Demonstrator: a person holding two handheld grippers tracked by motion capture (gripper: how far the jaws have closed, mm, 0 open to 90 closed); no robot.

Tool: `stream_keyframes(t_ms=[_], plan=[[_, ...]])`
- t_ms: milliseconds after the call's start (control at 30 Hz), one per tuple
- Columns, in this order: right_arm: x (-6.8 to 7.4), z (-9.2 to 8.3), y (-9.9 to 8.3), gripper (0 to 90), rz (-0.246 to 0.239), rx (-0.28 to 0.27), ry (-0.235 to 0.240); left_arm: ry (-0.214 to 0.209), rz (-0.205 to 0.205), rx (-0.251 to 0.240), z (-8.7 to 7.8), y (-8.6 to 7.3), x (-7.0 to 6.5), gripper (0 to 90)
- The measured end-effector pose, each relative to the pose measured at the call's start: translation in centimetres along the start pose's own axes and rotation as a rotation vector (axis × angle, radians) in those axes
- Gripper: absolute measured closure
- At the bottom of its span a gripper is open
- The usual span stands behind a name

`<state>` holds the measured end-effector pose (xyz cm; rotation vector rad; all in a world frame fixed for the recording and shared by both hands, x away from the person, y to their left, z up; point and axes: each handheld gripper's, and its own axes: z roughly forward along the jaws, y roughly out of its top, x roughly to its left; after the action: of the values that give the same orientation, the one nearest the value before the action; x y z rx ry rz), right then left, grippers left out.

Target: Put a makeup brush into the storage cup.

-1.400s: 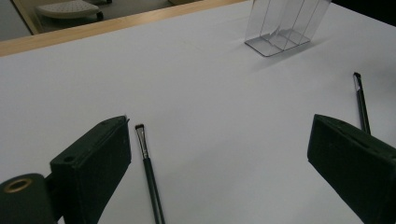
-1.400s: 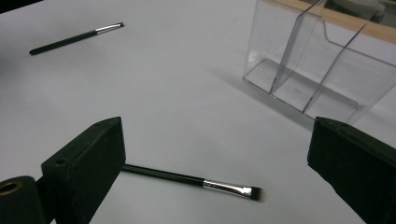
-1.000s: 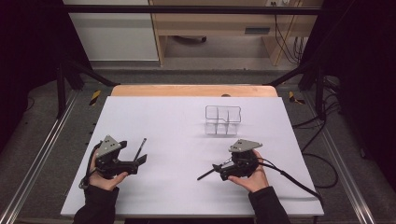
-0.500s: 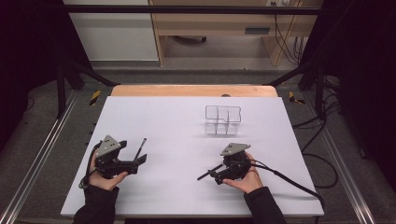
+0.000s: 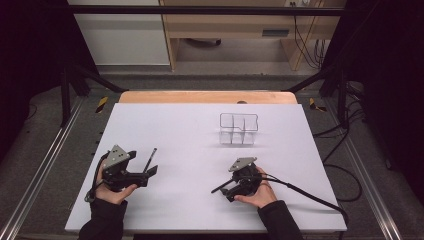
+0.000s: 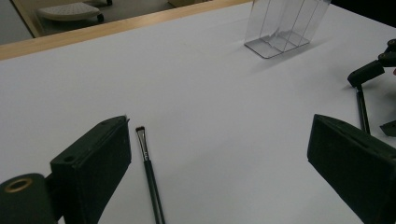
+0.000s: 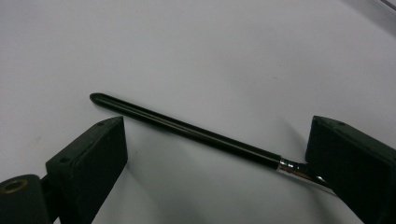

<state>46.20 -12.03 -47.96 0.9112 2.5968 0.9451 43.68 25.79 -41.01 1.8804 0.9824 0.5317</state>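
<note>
Two thin black makeup brushes lie on the white table. One brush lies just ahead of my left gripper, close to the left jaw, bristles pointing away. The jaws are open with nothing between them. The other brush lies flat across the gap of my right gripper. Its silver ferrule sits by the right jaw. That gripper is open and low over the table, its jaws on either side of the brush. A clear divided holder stands upright farther back.
The table's wooden far edge runs behind the holder. A black cable trails right from the right gripper. Metal rails flank the table, and a loose cable bundle lies on the floor to the right.
My right gripper has moved left and slightly toward me, coming down around the right brush. The left gripper and both brushes have stayed put.
</note>
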Motion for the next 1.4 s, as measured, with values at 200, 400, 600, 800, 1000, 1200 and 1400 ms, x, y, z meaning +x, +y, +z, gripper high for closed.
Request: stream_keyframes(t_ms=[200, 400, 600, 800, 1000, 1200, 1400], plan=[[0.0, 0.2, -0.1, 8.3, -0.012, 0.004, 0.009, 0.0, -0.002, -0.002, 0.0, 0.0, 0.1, 5.4], [0.0, 0.1, -0.1, 12.2, -0.014, 0.001, 0.011, -0.002, -0.002, 0.0, 0.0, 0.0, 0.0, 5.5], [0.1, -0.4, 0.0, 24.0, -0.006, 0.011, 0.002, -0.002, -0.003, -0.002, -0.1, 0.0, 0.1, 5.7], [0.2, -0.8, 0.0, 37.4, 0.004, 0.021, -0.012, -0.002, -0.006, -0.006, -0.2, 0.0, 0.2, 5.8], [0.3, -1.2, 0.0, 50.5, 0.002, 0.032, -0.013, -0.004, -0.007, -0.004, -0.2, 0.0, 0.2, 5.9], [0.4, -1.5, 0.0, 60.6, -0.001, 0.052, -0.018, -0.005, -0.008, -0.004, -0.2, 0.0, 0.2, 5.9], [0.5, -1.8, -0.1, 65.9, -0.011, 0.073, -0.021, -0.007, -0.009, -0.003, -0.1, 0.0, 0.2, 6.0]])
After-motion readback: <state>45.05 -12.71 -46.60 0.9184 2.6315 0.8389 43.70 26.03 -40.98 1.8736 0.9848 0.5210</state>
